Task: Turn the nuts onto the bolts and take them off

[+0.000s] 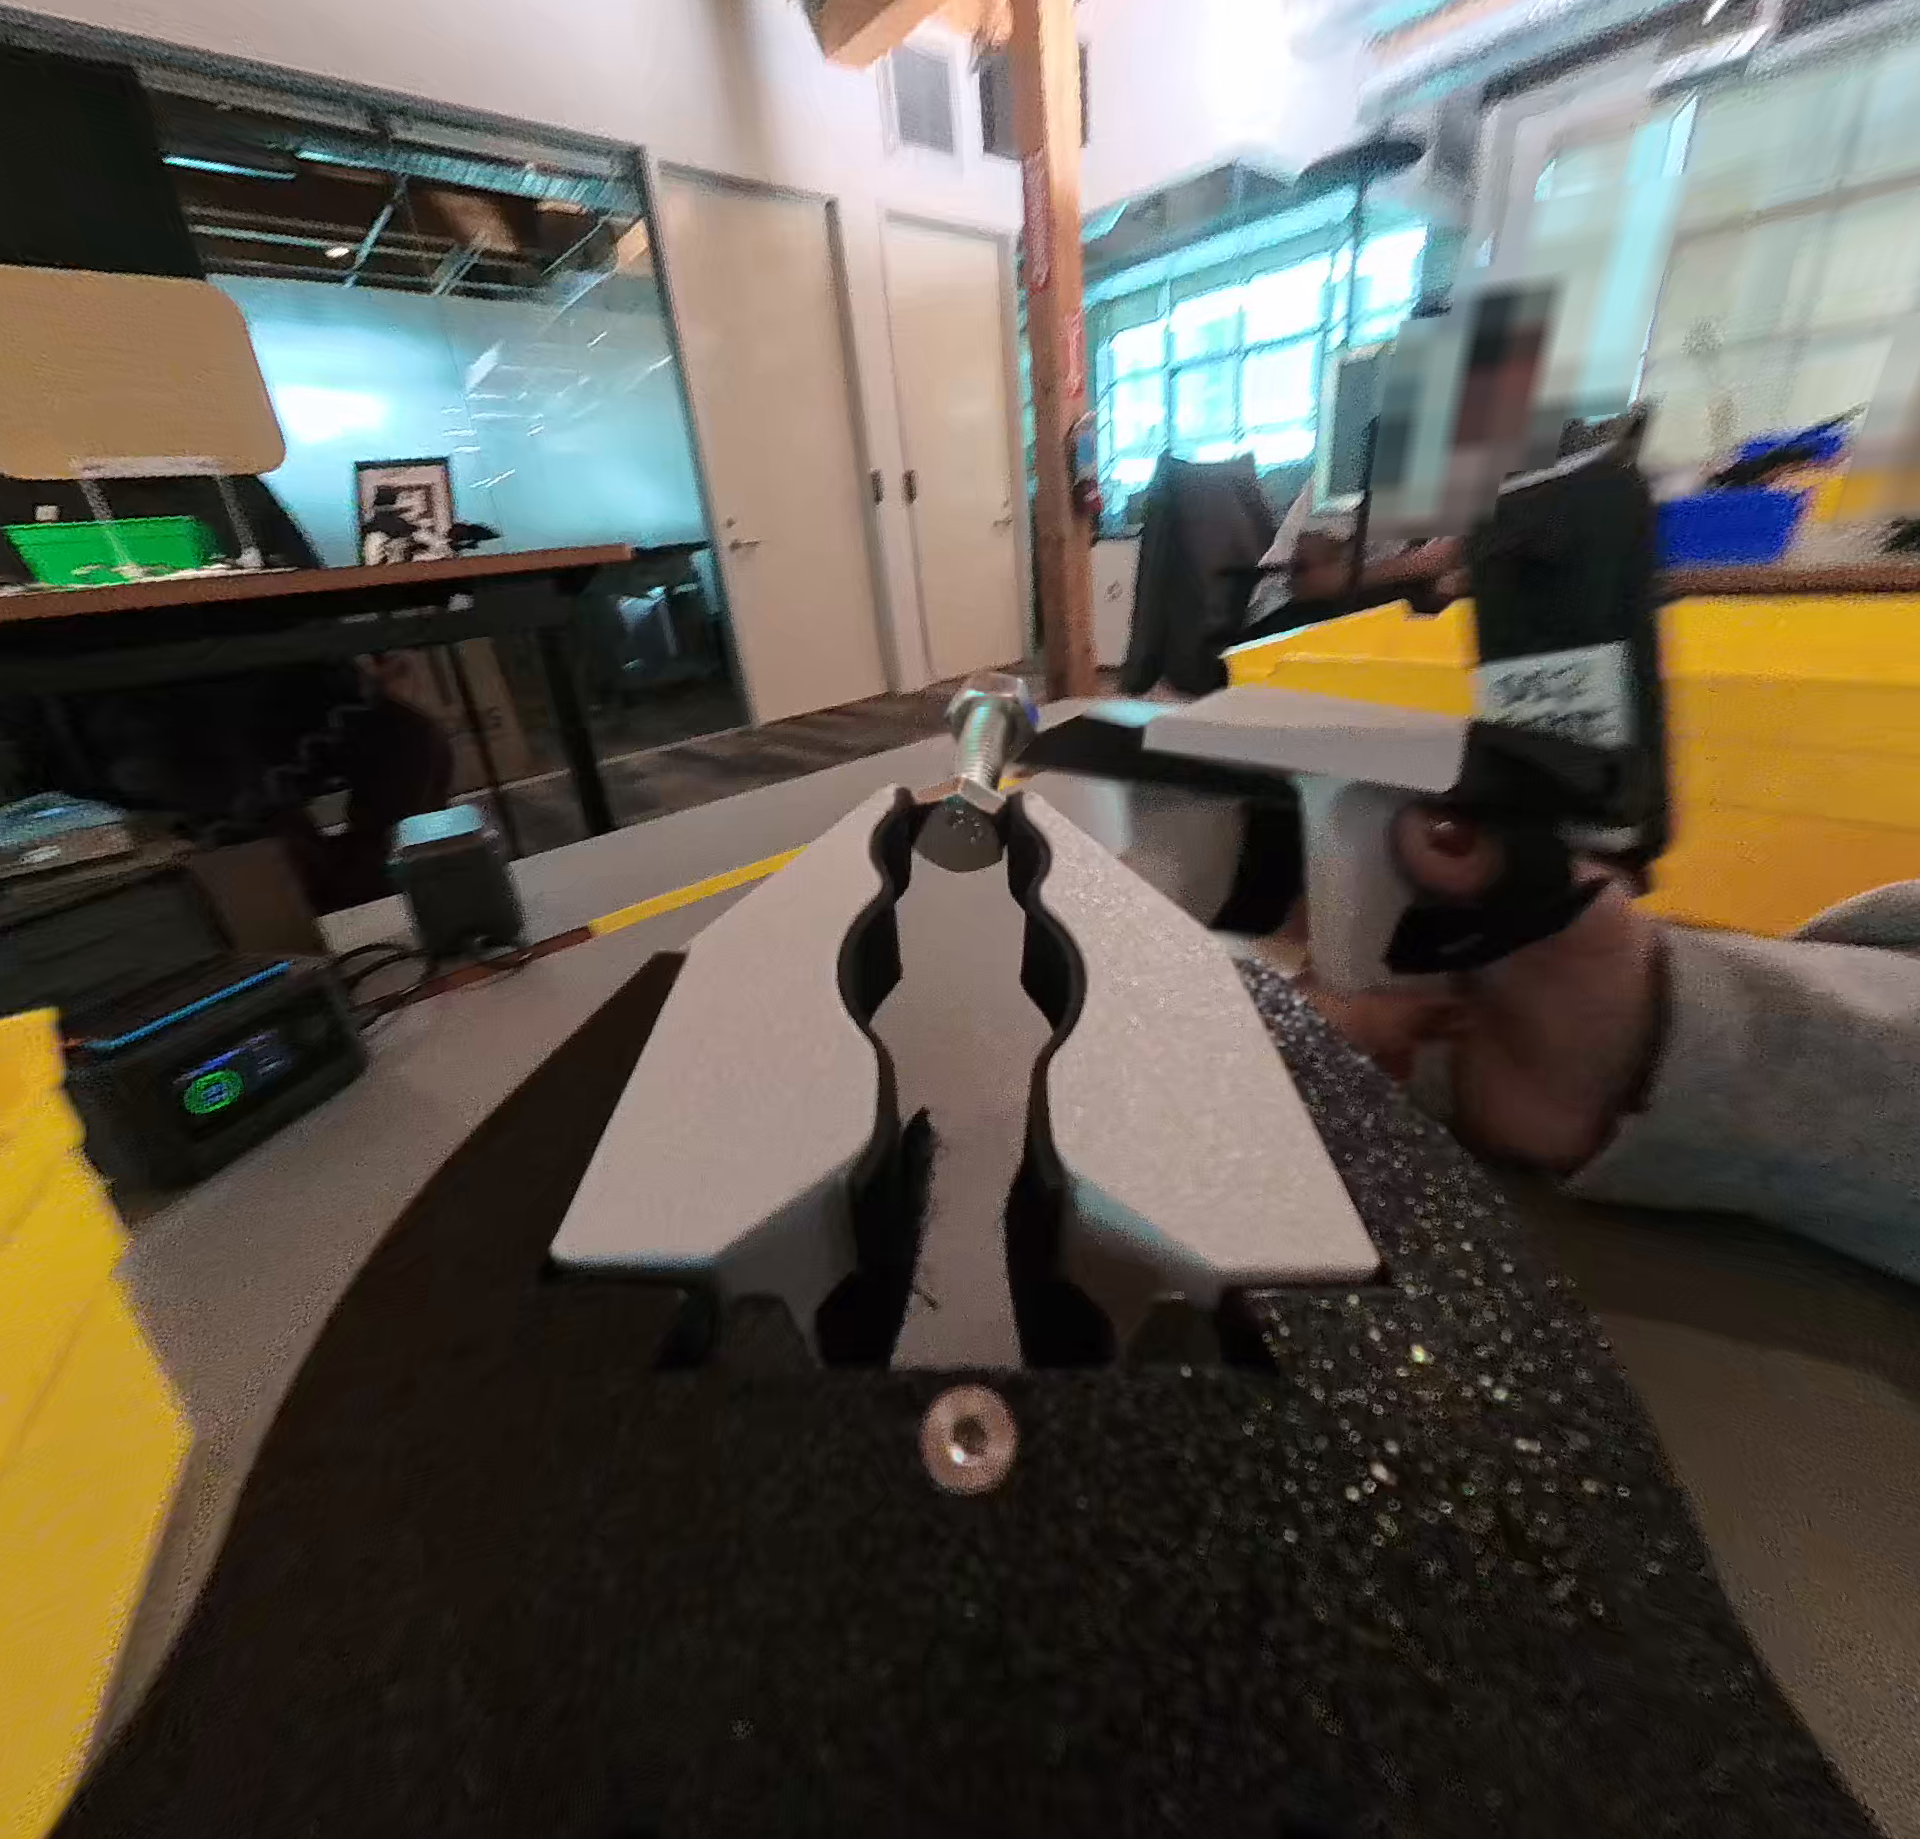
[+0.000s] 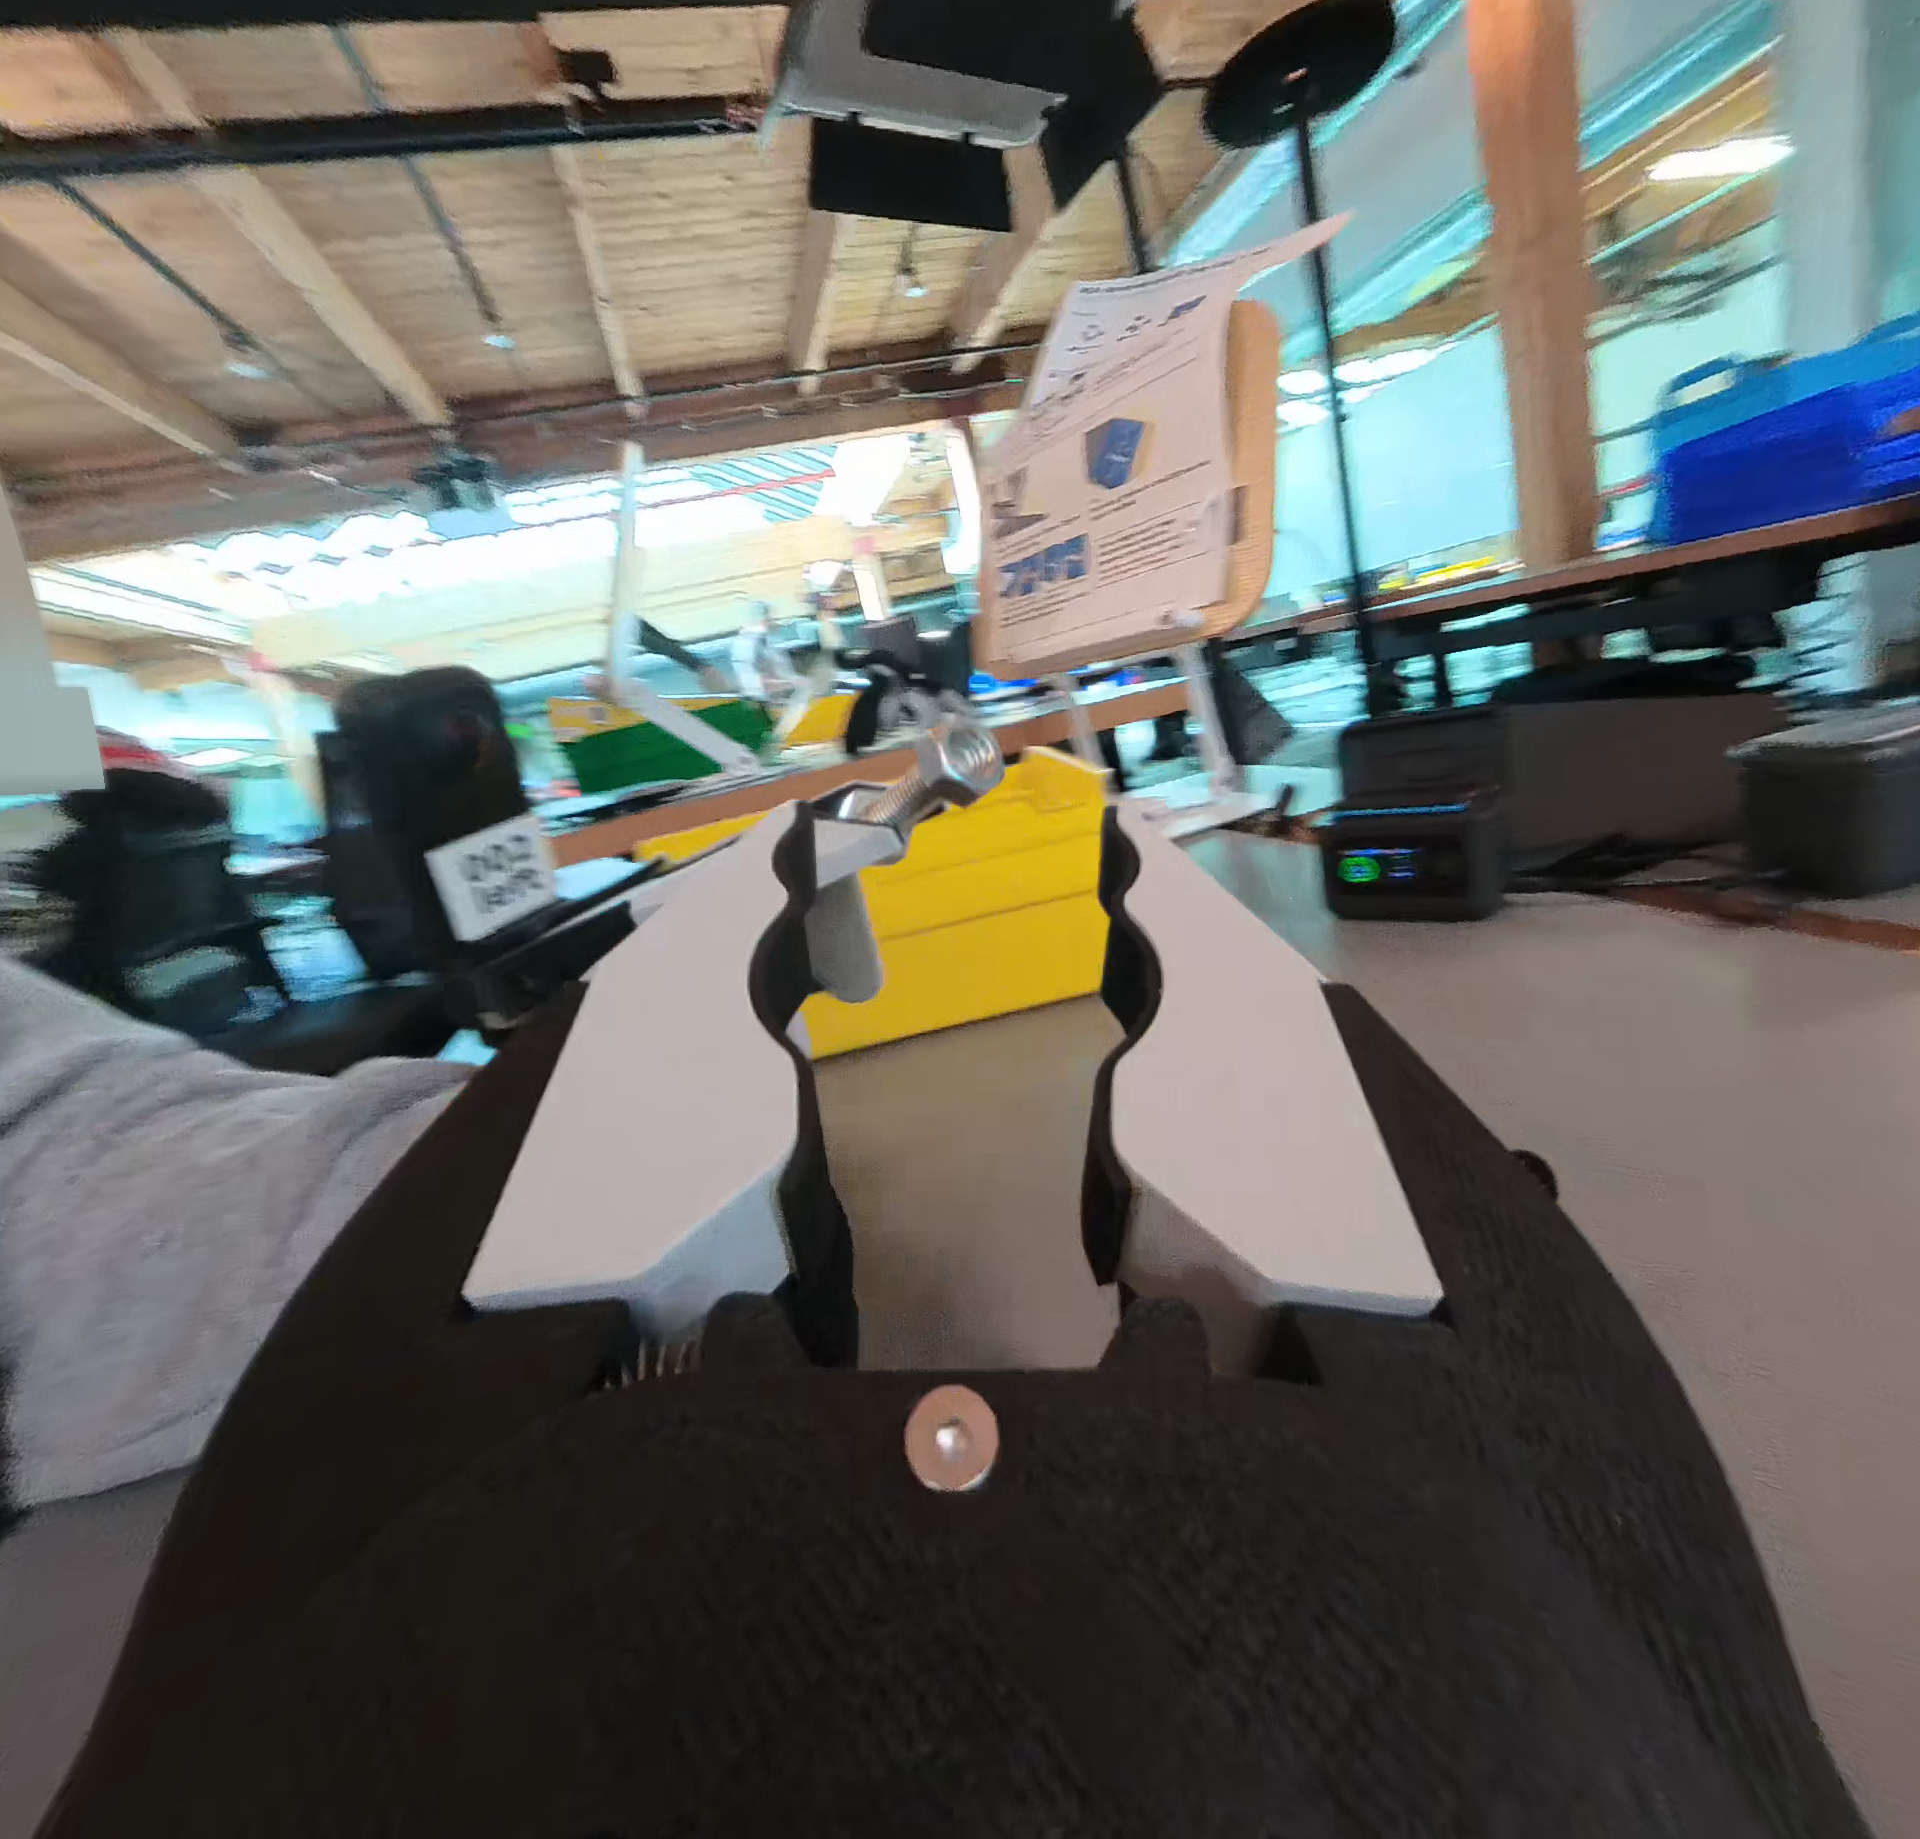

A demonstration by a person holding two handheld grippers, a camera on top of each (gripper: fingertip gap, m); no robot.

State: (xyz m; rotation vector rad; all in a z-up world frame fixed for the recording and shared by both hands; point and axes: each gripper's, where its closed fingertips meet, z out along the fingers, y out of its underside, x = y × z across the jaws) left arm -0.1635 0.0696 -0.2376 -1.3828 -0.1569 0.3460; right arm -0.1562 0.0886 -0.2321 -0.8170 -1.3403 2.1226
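Note:
My left gripper [image 1: 961, 802] is shut on the hex head of a silver bolt [image 1: 977, 755], which points away from it above the table. A silver nut [image 1: 992, 700] sits at the bolt's far end. My right gripper [image 2: 956, 823] is open, its jaws wide apart, with the nut [image 2: 961, 755] just beyond and slightly above its fingertips, between them. In the left wrist view the right gripper [image 1: 1049, 740] comes in from the right, its tip close beside the nut. In the right wrist view a grey finger [image 2: 847, 927] of the left gripper holds the bolt [image 2: 904, 802].
A yellow bin [image 2: 987, 885] stands on the grey table [image 2: 1558, 1114] behind the bolt. More yellow bins are at the right [image 1: 1766, 729] and the near left [image 1: 62, 1374]. A black power unit with a lit screen [image 1: 218, 1062] and a small black box [image 1: 457, 875] sit to the left. Less than 4 cm separates the two grippers' tips.

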